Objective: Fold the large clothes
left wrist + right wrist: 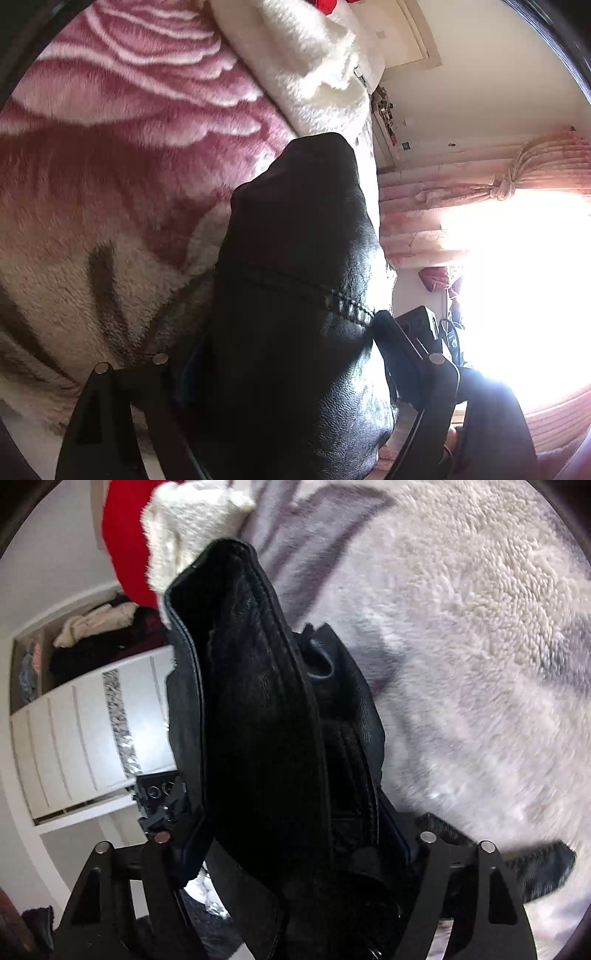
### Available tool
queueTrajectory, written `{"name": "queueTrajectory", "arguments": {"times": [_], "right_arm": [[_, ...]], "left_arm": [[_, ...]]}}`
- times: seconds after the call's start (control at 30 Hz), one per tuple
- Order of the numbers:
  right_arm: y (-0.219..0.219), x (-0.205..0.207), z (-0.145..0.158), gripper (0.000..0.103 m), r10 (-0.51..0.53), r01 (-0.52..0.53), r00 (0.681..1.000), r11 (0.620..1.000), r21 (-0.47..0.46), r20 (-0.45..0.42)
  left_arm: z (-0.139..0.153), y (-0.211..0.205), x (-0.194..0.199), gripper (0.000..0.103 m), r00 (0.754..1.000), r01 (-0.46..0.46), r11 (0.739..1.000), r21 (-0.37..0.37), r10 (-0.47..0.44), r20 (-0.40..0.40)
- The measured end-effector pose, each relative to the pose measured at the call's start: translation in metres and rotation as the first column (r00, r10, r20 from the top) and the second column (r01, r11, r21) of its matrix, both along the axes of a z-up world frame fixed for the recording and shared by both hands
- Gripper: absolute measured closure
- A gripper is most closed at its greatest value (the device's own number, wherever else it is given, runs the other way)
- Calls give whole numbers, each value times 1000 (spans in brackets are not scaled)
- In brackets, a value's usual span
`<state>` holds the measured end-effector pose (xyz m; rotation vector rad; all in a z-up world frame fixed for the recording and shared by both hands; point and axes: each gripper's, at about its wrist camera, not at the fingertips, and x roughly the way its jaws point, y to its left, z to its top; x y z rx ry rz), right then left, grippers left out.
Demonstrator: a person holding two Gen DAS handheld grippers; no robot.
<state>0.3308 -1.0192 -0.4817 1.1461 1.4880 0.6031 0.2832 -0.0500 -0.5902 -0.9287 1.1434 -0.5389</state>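
Black leather jacket (pixel 280 716) fills the frame centre over the fleecy blanket (pixel 461 627), bunched between both tongs, left gripper (pixel 280 369) and right gripper (pixel 291 849), spread wide around it. Heavy, slick leather could slip free.
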Motion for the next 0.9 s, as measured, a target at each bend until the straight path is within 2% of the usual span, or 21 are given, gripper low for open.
{"name": "queueTrajectory", "arguments": {"times": [0.23,0.47,0.63,0.77,0.83,0.9], "right_arm": [[8,3,39,29,-33,32,998,999,25,52],[19,52,119,30,-56,51,985,998,33,163],[33,118,180,30,-71,64,964,997,35,254],[39,188,210,30,-100,90,946,995,45,309],[47,234,217,30,-116,104,937,993,54,331],[77,284,221,30,-125,115,932,992,51,340]], "left_arm": [[36,13,29,22,1000,-3,1000,-3,3,26],[101,37,95,22,995,-11,999,-40,15,99],[146,53,168,22,986,2,998,-58,8,169],[175,72,245,22,973,13,998,-54,0,232],[180,78,282,22,968,19,999,-44,-7,252],[171,85,325,22,965,25,999,-30,-16,262]]}}
